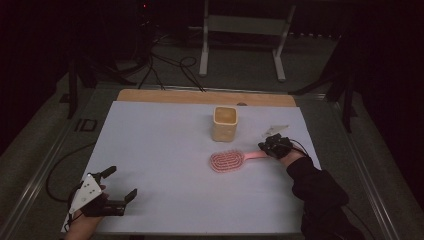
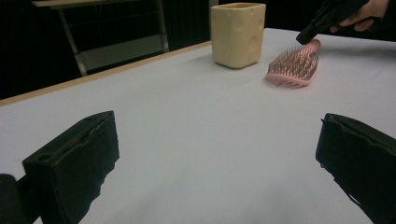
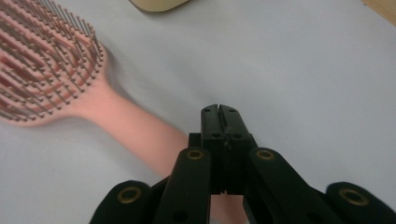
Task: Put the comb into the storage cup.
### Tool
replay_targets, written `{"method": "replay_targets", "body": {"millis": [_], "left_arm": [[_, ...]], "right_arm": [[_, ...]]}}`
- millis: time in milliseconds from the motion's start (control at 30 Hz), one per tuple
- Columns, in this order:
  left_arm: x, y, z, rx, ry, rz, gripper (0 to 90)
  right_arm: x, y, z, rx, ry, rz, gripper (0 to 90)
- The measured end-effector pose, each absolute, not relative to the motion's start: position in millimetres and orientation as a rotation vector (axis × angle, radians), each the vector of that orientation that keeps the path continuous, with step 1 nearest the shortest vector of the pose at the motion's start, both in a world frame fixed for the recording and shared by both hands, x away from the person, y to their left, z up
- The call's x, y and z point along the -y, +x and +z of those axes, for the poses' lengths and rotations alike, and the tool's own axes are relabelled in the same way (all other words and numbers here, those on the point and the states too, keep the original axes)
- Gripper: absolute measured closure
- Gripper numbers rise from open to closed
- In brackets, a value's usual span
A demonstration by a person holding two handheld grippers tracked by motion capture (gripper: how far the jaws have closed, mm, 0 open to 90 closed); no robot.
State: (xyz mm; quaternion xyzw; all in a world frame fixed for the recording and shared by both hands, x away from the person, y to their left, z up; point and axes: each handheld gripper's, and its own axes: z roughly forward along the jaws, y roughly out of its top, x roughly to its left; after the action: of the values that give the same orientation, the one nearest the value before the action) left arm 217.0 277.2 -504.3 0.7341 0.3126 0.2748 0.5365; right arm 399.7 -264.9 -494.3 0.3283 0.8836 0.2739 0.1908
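A pink hairbrush [image 1: 227, 161] [image 2: 294, 67] [image 3: 42, 70] lies bristles up on the white sheet, its handle pointing right. My right gripper [image 1: 272, 146] [image 3: 219, 109] is shut, its jaws pressed together just above the handle with nothing between them. From the left gripper view, the right gripper's [image 2: 310, 32] tip meets the handle's end. A cream square cup [image 1: 224, 123] [image 2: 237, 33] stands upright behind the brush. My left gripper [image 1: 120, 183] [image 2: 215, 154] rests open near the front left corner, holding nothing.
The white sheet [image 1: 160, 150] covers the table, with a wooden strip [image 1: 200, 96] bare along the far edge. Beyond the table stand a metal frame [image 1: 240, 40] and loose cables [image 1: 170, 65] on the floor.
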Motion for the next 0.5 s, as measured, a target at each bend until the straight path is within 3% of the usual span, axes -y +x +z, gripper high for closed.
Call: {"method": "replay_targets", "body": {"millis": [500], "left_arm": [[-277.3,216.7,-503.9,-0.743,1.743,0.656,0.0]], "right_arm": [[264.6,399.0,-488.9,-2.516,0.884,0.723,90.0]]}}
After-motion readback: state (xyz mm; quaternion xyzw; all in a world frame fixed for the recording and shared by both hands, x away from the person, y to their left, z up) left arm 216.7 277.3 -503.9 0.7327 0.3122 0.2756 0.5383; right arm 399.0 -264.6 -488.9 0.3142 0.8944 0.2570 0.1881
